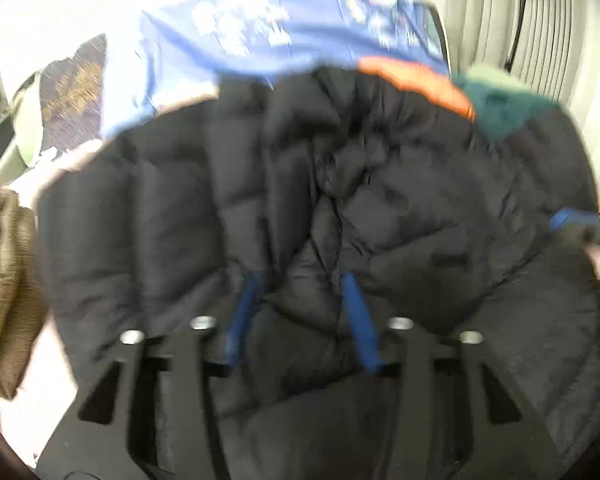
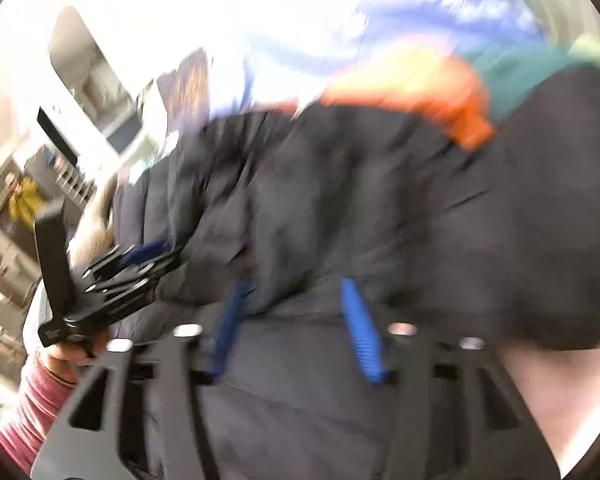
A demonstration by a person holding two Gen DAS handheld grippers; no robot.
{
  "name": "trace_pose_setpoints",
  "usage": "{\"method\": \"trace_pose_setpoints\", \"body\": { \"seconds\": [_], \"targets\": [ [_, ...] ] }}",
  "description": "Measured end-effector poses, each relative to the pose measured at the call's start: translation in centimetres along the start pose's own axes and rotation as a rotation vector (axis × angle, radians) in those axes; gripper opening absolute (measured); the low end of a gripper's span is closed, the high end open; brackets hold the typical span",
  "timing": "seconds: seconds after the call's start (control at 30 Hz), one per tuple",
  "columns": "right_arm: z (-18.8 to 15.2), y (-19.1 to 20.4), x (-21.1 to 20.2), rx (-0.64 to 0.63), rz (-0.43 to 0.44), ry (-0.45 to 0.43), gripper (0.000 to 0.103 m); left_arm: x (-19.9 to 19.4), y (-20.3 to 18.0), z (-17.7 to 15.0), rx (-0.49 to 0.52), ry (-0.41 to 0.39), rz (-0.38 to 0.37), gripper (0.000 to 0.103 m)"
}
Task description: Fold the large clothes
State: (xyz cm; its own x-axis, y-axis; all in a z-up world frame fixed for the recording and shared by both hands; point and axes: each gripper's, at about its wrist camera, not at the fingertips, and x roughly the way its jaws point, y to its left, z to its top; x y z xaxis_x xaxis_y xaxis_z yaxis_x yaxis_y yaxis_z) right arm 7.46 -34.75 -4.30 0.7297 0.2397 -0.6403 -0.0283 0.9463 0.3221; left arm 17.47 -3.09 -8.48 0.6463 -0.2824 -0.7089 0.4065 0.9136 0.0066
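Your biggest item is the black puffer jacket (image 1: 320, 208), spread across the surface and filling most of both wrist views. It lies straight ahead of and beneath both tools, its quilted bulk running left to right, with a deep crease through the middle heading away from you.

Behind it, on the far side, lies a blue patterned cloth (image 1: 268, 28). At the jacket's far right edge, an orange garment (image 1: 420, 80) and a dark green one (image 1: 500, 108) sit touching or just beside it. A brown fleecy item (image 1: 4, 280) rests at the near left, just off the jacket's edge.

Your left gripper (image 1: 300, 316) is over the jacket's near middle, its 2 blue fingers (image 1: 356, 320) spread apart. Dark fabric shows in the gap, but the pads don't appear to press on it. Motion blur makes contact hard to judge.

Your right gripper (image 2: 296, 328) stands the same way, fingers apart over the jacket's near edge, apparently nothing pinched. Its view shows the left gripper (image 2: 140, 268) at the left, held by a hand (image 2: 72, 356) with a pink sleeve (image 2: 32, 408).

Judging from this, both tools are free and both sit at the near hem. The jacket's long axis runs across you, so the next fold likely needs 1 tool at each end. The left hand seems nearer the left side, the right nearer the orange corner.
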Motion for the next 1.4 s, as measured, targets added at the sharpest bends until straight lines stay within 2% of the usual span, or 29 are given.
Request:
{"method": "trace_pose_setpoints", "body": {
  "seconds": [0.03, 0.1, 0.13, 0.2, 0.27, 0.3, 0.37, 0.47, 0.53, 0.57, 0.73, 0.8, 0.83, 0.87, 0.9, 0.93, 1.03, 1.1, 1.2, 1.27, 1.4],
  "targets": [
    [0.2, -2.2, -2.0, 0.035, -0.046, -0.048, 0.068, -1.5, 0.2, 0.0, 0.003, -0.031, -0.007, 0.057],
    [0.6, -8.8, -5.8, 0.205, -0.129, -0.119, 0.068, -3.6, 0.4, -0.2, -0.006, -0.065, -0.018, 0.064],
    [0.2, -13.4, -7.7, 0.365, -0.154, -0.163, 0.068, -4.4, 0.6, -0.3, -0.016, -0.076, -0.027, 0.067],
    [-1.0, -19.6, -10.4, 0.623, -0.142, -0.269, 0.068, -6.0, 0.6, -0.7, -0.043, -0.100, -0.048, 0.075],
    [-3.1, -25.6, -12.8, 0.872, -0.080, -0.412, 0.071, -7.1, 0.1, -1.0, -0.043, -0.124, -0.043, 0.075],
    [-3.7, -27.5, -13.2, 0.947, -0.064, -0.440, 0.073, -7.6, -0.2, -1.1, -0.036, -0.142, -0.027, 0.075],
    [-4.5, -31.0, -12.9, 1.070, -0.049, -0.434, 0.075, -8.3, -0.7, -0.8, -0.025, -0.163, -0.005, 0.075],
    [-4.8, -34.1, -11.3, 1.151, -0.047, -0.393, 0.075, -8.7, -1.4, -0.3, -0.018, -0.161, -0.001, 0.075],
    [-4.1, -35.0, -11.1, 1.137, -0.069, -0.387, 0.075, -9.2, -1.7, -0.3, 0.002, -0.167, 0.027, 0.075],
    [-3.2, -35.3, -10.9, 1.118, -0.110, -0.375, 0.076, -9.0, -1.8, 0.0, 0.007, -0.169, 0.036, 0.075],
    [-0.1, -36.8, -8.5, 0.981, -0.303, -0.207, 0.078, -9.1, -1.2, 0.7, -0.024, -0.169, 0.055, 0.075],
    [1.0, -36.6, -7.2, 0.910, -0.384, -0.170, 0.078, -8.9, -1.1, 1.1, -0.029, -0.167, 0.066, 0.075],
    [0.8, -36.5, -7.0, 0.888, -0.410, -0.178, 0.076, -8.7, -1.0, 1.3, -0.032, -0.165, 0.070, 0.075],
    [0.8, -36.1, -6.7, 0.853, -0.429, -0.206, 0.056, -8.4, -1.0, 1.4, -0.034, -0.163, 0.071, 0.075],
    [0.6, -36.1, -6.0, 0.831, -0.415, -0.204, 0.036, -8.2, -1.0, 1.4, -0.038, -0.158, 0.070, 0.075],
    [0.2, -36.4, -5.1, 0.831, -0.392, -0.178, 0.004, -7.9, -1.0, 1.4, -0.040, -0.154, 0.070, 0.075],
    [-0.9, -36.2, -5.5, 0.832, -0.333, -0.276, 0.005, -7.1, -1.2, 1.1, -0.020, -0.134, 0.079, 0.075],
    [-1.1, -35.9, -6.8, 0.849, -0.258, -0.333, 0.005, -6.9, -1.3, 0.8, 0.002, -0.131, 0.079, 0.075],
    [-0.3, -34.0, -8.6, 0.824, -0.081, -0.365, 0.005, -6.9, -1.0, 0.8, -0.005, -0.140, 0.067, 0.075],
    [0.8, -31.1, -9.2, 0.768, 0.059, -0.375, 0.005, -6.8, -0.5, 0.8, -0.046, -0.145, 0.036, 0.075],
    [2.8, -24.0, -9.6, 0.652, 0.245, -0.395, 0.005, -6.3, 0.5, 0.2, -0.131, -0.126, -0.005, 0.075]
  ]
}}
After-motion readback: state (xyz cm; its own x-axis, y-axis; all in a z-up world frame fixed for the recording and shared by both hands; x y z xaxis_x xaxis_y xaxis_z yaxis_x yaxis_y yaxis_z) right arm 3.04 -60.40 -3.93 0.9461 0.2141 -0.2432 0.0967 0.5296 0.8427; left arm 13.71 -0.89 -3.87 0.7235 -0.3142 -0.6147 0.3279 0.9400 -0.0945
